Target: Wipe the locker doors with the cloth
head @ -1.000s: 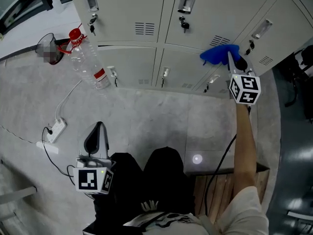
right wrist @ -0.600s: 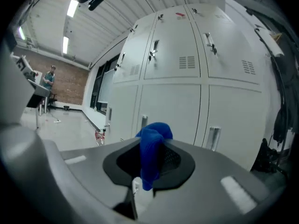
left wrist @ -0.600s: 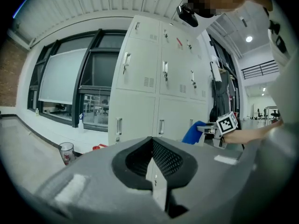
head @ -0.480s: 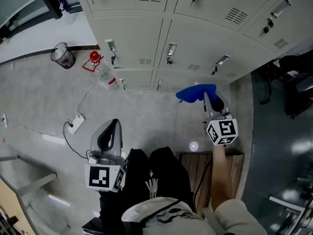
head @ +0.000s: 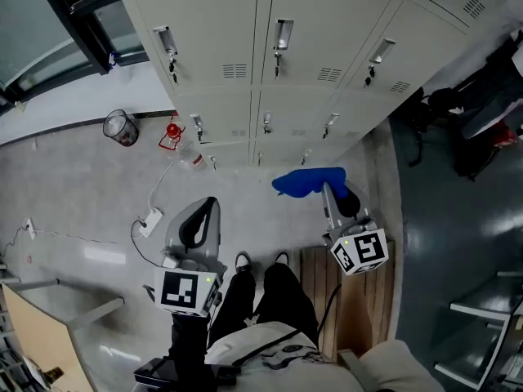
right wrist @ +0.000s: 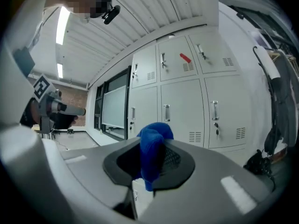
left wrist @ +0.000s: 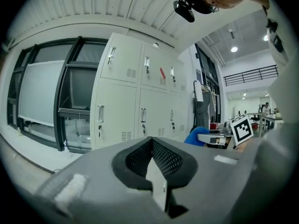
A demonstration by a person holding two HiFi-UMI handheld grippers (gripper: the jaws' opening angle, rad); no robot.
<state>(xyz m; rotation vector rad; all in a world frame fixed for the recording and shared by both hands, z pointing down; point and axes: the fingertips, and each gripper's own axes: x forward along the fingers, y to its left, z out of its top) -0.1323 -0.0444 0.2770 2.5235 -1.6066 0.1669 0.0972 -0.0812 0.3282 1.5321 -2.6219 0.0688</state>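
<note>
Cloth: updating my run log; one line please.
right hand-held gripper: shut on cloth | left hand-held gripper: shut, empty | cloth: off locker doors

Wastebasket (head: 121, 127), power strip (head: 149, 220)

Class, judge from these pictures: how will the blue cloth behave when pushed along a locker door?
Probably floppy: the blue cloth bunches and droops from the right hand-held gripper. Likely light, since a small pinch carries it. It may fold or drag unevenly against a locker door.
</note>
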